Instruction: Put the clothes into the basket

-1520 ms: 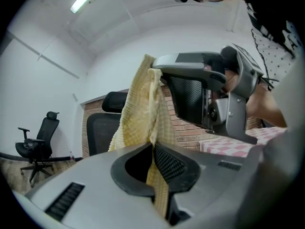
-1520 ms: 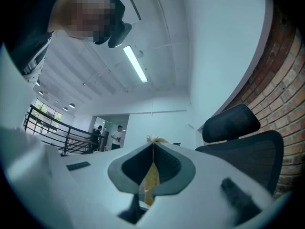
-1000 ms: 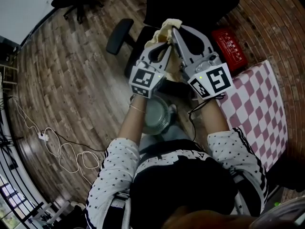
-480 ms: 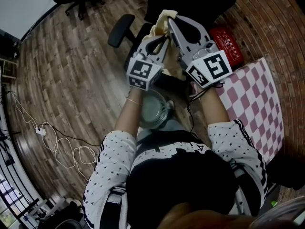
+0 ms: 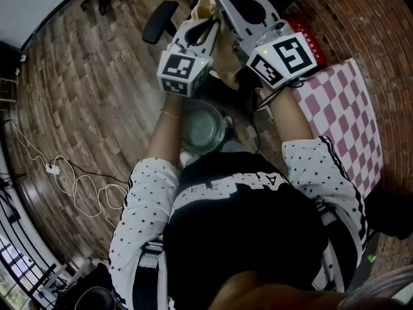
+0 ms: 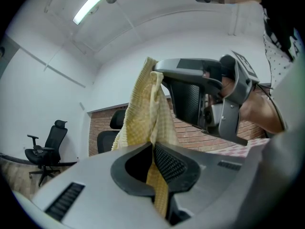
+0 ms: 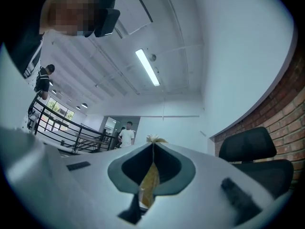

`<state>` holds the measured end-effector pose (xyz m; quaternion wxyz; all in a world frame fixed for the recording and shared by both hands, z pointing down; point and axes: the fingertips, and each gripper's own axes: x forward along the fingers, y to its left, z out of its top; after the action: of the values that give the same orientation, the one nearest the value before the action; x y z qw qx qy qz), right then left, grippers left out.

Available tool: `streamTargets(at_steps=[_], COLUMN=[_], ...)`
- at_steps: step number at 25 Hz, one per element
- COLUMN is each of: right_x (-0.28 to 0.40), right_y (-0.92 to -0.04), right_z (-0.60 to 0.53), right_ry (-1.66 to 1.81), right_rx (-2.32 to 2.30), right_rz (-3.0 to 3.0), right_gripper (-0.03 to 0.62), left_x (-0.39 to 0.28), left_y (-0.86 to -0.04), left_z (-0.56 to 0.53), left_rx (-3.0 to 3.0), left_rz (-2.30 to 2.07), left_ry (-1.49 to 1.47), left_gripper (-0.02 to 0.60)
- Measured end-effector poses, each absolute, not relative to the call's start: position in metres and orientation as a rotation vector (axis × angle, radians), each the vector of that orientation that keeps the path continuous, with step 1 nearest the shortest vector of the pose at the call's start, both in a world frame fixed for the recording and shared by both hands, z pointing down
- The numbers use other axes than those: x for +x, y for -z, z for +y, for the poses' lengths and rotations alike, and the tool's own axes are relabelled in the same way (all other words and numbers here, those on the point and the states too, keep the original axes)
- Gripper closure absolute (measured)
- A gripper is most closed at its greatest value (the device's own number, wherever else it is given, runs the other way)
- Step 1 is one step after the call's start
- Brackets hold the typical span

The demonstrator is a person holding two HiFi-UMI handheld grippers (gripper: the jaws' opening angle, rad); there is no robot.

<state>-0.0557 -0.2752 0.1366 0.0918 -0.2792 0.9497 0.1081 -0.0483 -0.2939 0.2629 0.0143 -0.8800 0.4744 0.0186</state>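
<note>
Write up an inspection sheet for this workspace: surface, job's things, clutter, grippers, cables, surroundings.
Surface: wood floor; checked cloth at the right.
Job's things: yellow cloth held up between both grippers; no basket seen.
Clutter: red box, round grey object, black chair.
Grippers: left gripper and right gripper both shut on the yellow cloth.
Cables: white cable looped on the floor; black cable below the right gripper.
Surroundings: brick wall, ceiling light, people far off.

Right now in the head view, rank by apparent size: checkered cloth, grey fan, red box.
1. Checkered cloth
2. Grey fan
3. Red box, only partly visible, so fan versus box is unsure.
</note>
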Motion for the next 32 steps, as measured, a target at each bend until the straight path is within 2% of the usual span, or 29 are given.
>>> streamTargets(at_steps=[32], right_x=[-0.091], right_y=[-0.090], right_z=[-0.239], right_ry=[-0.450], right_rx=[-0.783], right_rz=[2.799], right_gripper=[0.565], left_x=[-0.080], left_y=[-0.217], left_z=[-0.261], left_rx=[-2.734], left_rz=[1.442], left_ry=[-0.123], left_gripper=[0.555])
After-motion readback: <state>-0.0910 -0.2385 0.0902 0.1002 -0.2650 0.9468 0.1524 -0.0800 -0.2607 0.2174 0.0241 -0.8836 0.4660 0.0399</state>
